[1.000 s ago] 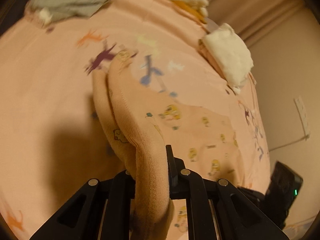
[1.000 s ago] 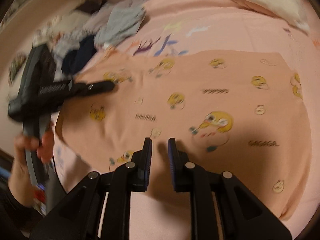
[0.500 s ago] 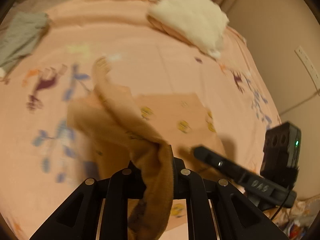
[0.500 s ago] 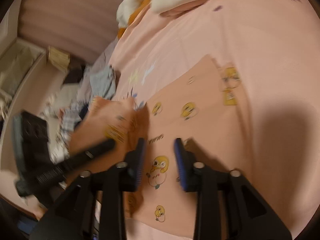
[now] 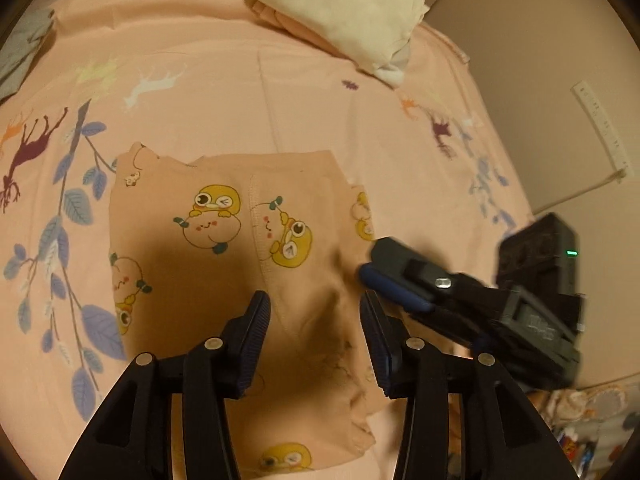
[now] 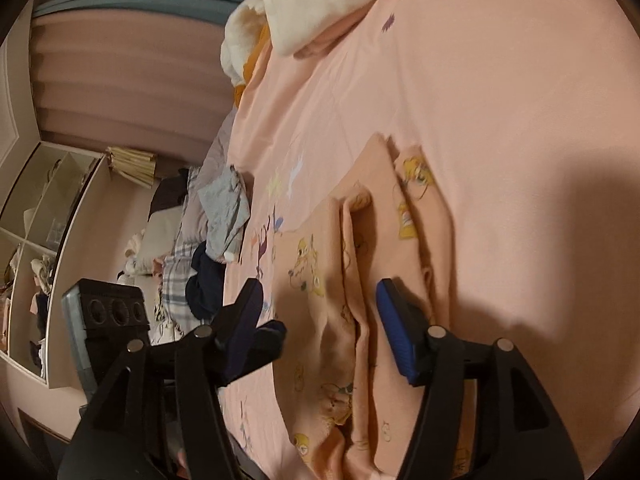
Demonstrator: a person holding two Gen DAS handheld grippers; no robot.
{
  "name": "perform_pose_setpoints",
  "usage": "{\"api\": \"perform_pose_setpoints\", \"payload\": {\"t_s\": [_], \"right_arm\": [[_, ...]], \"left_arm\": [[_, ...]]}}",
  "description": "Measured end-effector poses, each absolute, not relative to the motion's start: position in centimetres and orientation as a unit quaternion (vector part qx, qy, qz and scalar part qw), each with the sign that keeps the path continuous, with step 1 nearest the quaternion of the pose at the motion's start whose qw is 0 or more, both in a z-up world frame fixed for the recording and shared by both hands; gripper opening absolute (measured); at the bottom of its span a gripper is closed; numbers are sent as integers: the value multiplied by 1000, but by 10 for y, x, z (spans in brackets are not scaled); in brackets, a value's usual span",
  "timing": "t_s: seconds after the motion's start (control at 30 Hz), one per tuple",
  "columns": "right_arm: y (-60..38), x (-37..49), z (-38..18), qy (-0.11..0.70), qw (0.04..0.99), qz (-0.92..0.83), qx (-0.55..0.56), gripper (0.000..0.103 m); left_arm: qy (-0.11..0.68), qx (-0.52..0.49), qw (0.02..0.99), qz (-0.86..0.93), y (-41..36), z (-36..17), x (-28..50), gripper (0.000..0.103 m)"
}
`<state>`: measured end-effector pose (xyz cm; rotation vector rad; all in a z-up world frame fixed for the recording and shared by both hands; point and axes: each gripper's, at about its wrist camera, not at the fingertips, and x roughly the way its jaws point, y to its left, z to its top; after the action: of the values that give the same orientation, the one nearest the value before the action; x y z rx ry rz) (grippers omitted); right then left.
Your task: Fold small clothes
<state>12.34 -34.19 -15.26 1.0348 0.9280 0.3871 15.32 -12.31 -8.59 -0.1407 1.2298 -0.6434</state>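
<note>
On the bed: a peach sheet [image 5: 224,64] printed with deer and leaves carries every item.
Garment: a small peach garment [image 5: 224,240] with yellow cartoon prints lies folded on the sheet, one layer lapped over another along a stitched seam.
Garment, right wrist view: the garment [image 6: 360,280] shows lengthwise ridges between the fingers.
Left gripper [image 5: 316,320]: fingers spread apart, released, holding nothing, above the near part of the garment.
Right gripper [image 6: 320,312]: fingers spread apart, released, holding nothing, above the garment.
Right gripper, left wrist view: its fingers [image 5: 394,284] sit at the garment's right edge.
Far right: a cream folded cloth [image 5: 344,8].
Far left: a heap of grey and dark clothes [image 6: 216,232].
</note>
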Motion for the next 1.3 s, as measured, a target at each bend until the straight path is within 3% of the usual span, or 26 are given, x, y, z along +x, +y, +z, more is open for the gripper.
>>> {"api": "perform_pose_setpoints", "payload": {"t_s": [0.43, 0.53, 0.6, 0.67, 0.87, 1.03, 1.13, 1.3], "right_arm": [[-307, 169, -151, 483, 785, 165, 350, 56], [-295, 178, -150, 485, 810, 146, 295, 38], [-290, 183, -148, 483, 820, 147, 268, 14], [-288, 186, -144, 480, 828, 147, 248, 8], [-304, 188, -113, 437, 860, 134, 227, 7], [-325, 204, -135, 468, 849, 87, 229, 8], [-332, 208, -152, 492, 831, 81, 246, 16], [-338, 191, -129, 451, 871, 40, 191, 28]], "left_arm": [[537, -98, 799, -251, -33, -88, 130, 44], [542, -117, 796, -242, -17, -97, 126, 44], [546, -125, 793, -239, -9, -103, 124, 44], [549, -130, 791, -236, -3, -106, 123, 44], [546, -138, 790, -242, 1, -107, 124, 44], [545, -130, 788, -255, -14, -107, 125, 44], [544, -121, 787, -264, -26, -105, 126, 44], [536, -95, 789, -287, -49, -103, 121, 44]]}}
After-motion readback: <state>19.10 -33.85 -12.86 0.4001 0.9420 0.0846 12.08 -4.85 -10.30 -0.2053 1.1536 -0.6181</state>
